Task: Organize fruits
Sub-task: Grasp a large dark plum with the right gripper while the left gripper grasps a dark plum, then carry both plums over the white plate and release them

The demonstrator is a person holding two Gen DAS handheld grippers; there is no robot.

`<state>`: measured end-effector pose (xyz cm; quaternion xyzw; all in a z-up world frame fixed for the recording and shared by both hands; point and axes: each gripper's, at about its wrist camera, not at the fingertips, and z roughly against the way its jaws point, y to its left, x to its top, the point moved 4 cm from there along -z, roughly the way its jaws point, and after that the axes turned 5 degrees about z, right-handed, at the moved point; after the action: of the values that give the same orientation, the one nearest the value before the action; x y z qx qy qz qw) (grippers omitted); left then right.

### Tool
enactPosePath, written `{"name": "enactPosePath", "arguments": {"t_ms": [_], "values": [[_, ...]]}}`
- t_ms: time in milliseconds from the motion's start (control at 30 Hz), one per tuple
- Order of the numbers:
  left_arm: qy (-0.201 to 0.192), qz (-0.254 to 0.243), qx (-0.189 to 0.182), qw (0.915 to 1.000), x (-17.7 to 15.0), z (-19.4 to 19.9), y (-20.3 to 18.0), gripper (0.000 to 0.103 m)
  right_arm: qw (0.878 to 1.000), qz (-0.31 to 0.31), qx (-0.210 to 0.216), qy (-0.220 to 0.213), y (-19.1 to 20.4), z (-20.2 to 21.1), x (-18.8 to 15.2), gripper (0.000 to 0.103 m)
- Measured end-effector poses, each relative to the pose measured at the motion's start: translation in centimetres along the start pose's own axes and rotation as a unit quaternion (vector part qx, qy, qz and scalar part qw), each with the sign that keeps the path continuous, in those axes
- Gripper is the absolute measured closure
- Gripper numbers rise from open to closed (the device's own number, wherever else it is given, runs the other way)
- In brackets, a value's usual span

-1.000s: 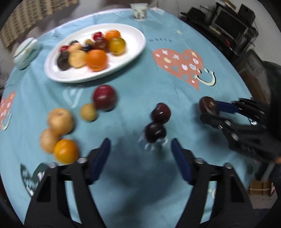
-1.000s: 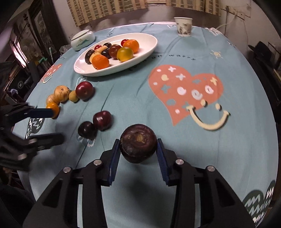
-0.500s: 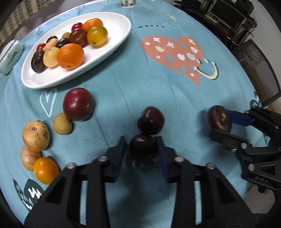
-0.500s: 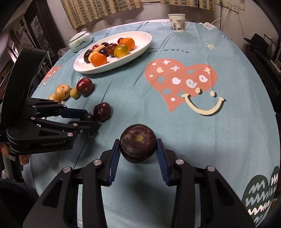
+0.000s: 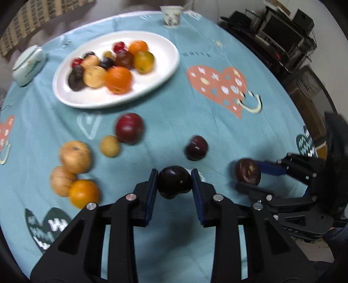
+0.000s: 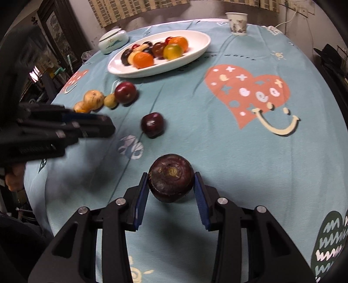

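My left gripper (image 5: 174, 184) is shut on a dark plum (image 5: 174, 180), held above the blue tablecloth. My right gripper (image 6: 170, 185) is shut on a dark brown round fruit (image 6: 171, 176); it also shows in the left wrist view (image 5: 248, 172). Another dark plum (image 5: 196, 148) lies on the cloth, also in the right wrist view (image 6: 152, 124). A red plum (image 5: 129, 128), a small yellow fruit (image 5: 109, 145), two tan fruits (image 5: 75, 156) and an orange (image 5: 83, 193) lie at the left. A white oval plate (image 5: 167, 65) at the far side holds several fruits.
A paper cup (image 5: 170, 16) stands at the table's far edge. A white lidded bowl (image 5: 28, 63) sits left of the plate. Dark furniture (image 5: 282, 37) stands past the table's right edge. The left gripper's body (image 6: 54, 128) shows at the left in the right wrist view.
My left gripper closed on the nearer dark plum and lifted it off the cloth, away from the other plum. My right gripper kept hold of its brown fruit.
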<state>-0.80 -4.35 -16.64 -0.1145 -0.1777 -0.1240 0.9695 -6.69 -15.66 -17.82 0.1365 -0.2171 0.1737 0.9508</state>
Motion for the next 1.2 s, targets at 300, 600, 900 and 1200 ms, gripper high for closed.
{"name": "enactPosePath", "arguments": {"t_ms": [300,600,900,1200], "values": [[-0.082,0.034,0.061,0.9942,7.1,5.1,5.2,0.072,0.996,0.06,-0.001,-0.061,2.0,2.2,8.3,0.062],[-0.119,0.033,0.102,0.9871,14.9,4.6,6.5,0.072,0.989,0.052,0.004,-0.138,1.3,2.9,20.4,0.062],[-0.091,0.032,0.126,0.9874,17.6,-1.1,9.1,0.072,0.993,0.056,-0.023,-0.103,-0.9,-3.4,25.7,0.062],[-0.077,0.042,0.127,0.9881,17.5,-3.7,10.9,0.043,0.998,0.028,-0.012,-0.061,-2.6,-7.9,27.5,0.029]]}}
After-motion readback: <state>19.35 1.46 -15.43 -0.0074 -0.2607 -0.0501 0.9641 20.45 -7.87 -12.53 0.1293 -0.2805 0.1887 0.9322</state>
